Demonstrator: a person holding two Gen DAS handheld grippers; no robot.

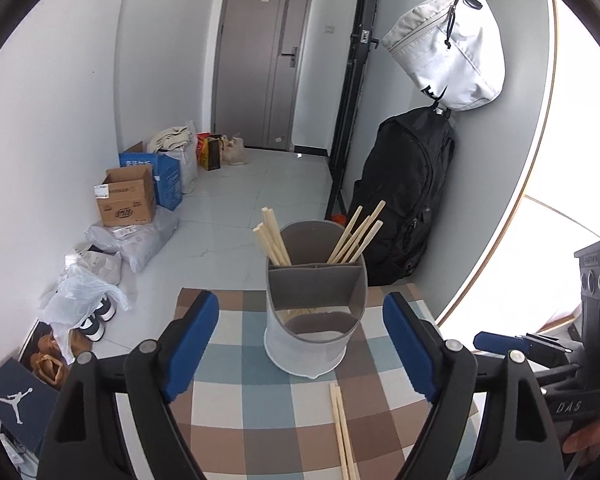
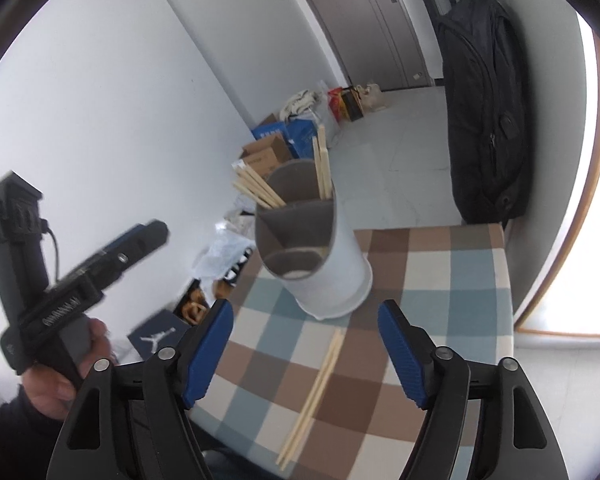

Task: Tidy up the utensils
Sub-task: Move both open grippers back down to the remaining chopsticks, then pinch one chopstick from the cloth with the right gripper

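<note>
A grey-and-white utensil holder (image 1: 314, 320) with divided compartments stands on a checked tablecloth (image 1: 240, 412). Several wooden chopsticks (image 1: 274, 236) stand in its two far compartments. A loose pair of chopsticks (image 1: 342, 432) lies on the cloth in front of the holder, also in the right wrist view (image 2: 316, 392). My left gripper (image 1: 300, 348) is open and empty, just short of the holder. My right gripper (image 2: 306, 344) is open and empty above the lying pair, with the holder (image 2: 320, 264) beyond it. The left gripper's body (image 2: 100, 260) shows at left.
The table's far edge (image 1: 300, 290) drops to a tiled floor. Boxes and bags (image 1: 132, 200) line the left wall. A black backpack (image 1: 408, 200) and white bag (image 1: 448, 48) hang at the right wall. The right gripper's body (image 1: 540, 348) sits at right.
</note>
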